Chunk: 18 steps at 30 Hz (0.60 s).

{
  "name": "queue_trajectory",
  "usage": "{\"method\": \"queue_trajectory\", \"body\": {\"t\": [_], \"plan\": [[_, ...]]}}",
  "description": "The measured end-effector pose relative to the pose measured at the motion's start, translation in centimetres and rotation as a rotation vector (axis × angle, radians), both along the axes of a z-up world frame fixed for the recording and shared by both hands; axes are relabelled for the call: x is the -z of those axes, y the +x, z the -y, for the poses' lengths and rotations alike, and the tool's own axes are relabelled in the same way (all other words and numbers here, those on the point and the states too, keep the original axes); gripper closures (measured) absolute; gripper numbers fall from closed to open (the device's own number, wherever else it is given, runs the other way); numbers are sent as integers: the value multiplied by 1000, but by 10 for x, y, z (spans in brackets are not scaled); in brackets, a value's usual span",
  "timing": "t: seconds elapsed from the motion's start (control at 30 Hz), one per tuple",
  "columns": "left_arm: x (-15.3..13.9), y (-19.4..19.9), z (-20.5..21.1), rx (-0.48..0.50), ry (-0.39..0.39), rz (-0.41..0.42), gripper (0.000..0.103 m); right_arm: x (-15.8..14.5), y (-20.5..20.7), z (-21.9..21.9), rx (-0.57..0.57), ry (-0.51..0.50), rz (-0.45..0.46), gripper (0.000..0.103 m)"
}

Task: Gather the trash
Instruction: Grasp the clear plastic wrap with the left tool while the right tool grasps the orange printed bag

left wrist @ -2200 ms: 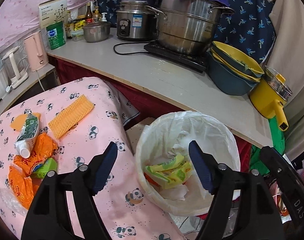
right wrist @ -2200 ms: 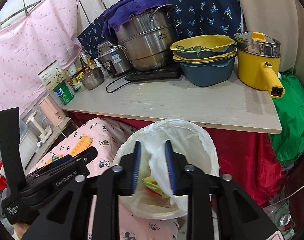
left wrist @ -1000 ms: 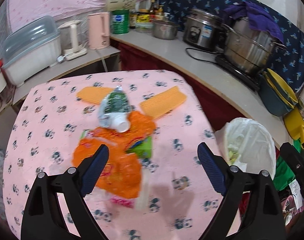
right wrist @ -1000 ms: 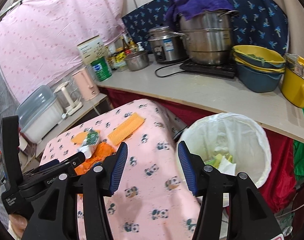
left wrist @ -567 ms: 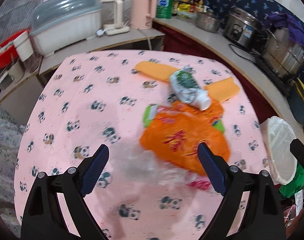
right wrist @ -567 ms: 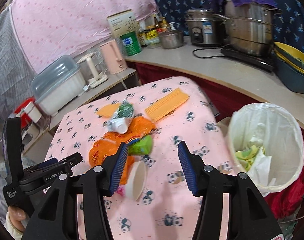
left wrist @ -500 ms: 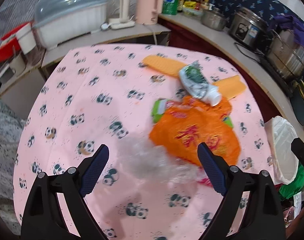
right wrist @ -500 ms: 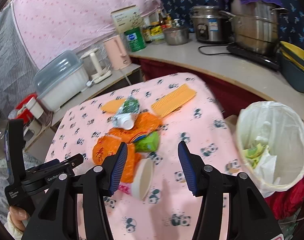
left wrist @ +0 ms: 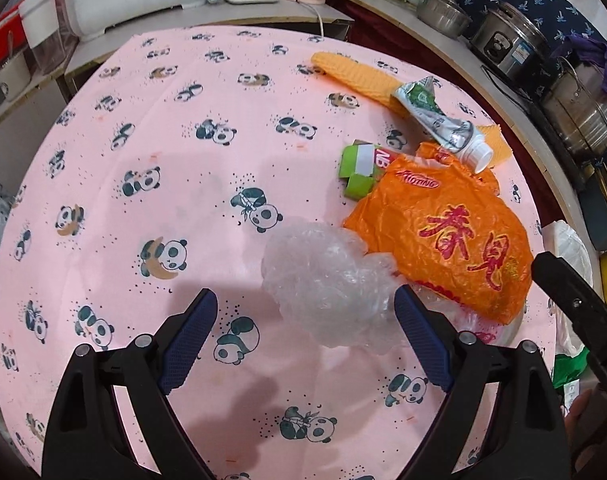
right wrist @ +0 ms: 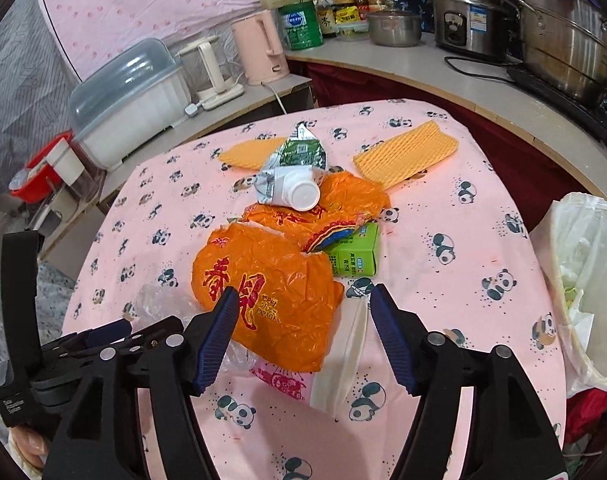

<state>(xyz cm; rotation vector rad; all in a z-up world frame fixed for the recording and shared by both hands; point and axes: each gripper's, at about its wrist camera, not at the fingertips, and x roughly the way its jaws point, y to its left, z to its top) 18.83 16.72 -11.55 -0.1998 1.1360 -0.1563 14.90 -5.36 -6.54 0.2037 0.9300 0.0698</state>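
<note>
Trash lies piled on a round table with a pink panda cloth (left wrist: 151, 128). An orange plastic bag (left wrist: 443, 236) (right wrist: 271, 280) covers part of a green carton (left wrist: 359, 172) (right wrist: 353, 256); a squeezed green-and-white tube (left wrist: 439, 120) (right wrist: 291, 176) lies above it. A clear crumpled plastic wad (left wrist: 331, 280) sits just ahead of my left gripper (left wrist: 303, 308), which is open, its right pad near the wad. My right gripper (right wrist: 303, 308) hovers over the orange bag and a paper cup (right wrist: 343, 356) lying on its side; its jaws are opening, not pressing on anything.
Two orange waffle cloths (right wrist: 407, 152) (right wrist: 249, 152) lie at the table's far side. A bin with a white liner (right wrist: 587, 280) stands at the right edge. Behind runs a counter (right wrist: 483, 96) with pots, a rice cooker, a pink kettle and a covered dish rack.
Both grippers have come down and closer to the trash pile, away from the bin. The right gripper's jaws have spread wider. The clear wad now lies between the left fingers' reach.
</note>
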Motion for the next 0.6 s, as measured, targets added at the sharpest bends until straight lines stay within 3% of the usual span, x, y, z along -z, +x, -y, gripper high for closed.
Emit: {"method": "queue_trajectory", "body": {"t": [0.1, 0.17, 0.23, 0.3, 0.37, 0.43, 0.6], "plan": [[4, 3, -2, 1, -37, -9, 20, 8, 8, -4, -3, -8, -22, 37], [5, 4, 1, 16, -47, -9, 29, 14, 12, -7, -7, -11, -37, 37], [6, 4, 4, 41, -58, -11, 46, 19, 15, -10, -16, -11, -44, 38], [5, 4, 7, 60, -69, -10, 57, 21, 17, -14, -29, -13, -47, 50], [1, 3, 9, 69, -63, 3, 63, 21, 18, -18, -43, -17, -50, 69], [-4, 1, 10, 73, -57, 19, 69, 19, 16, -19, -52, -13, -43, 74], [-21, -1, 7, 62, -58, 54, 72, -1, 8, -18, -68, -4, 14, 79]]}}
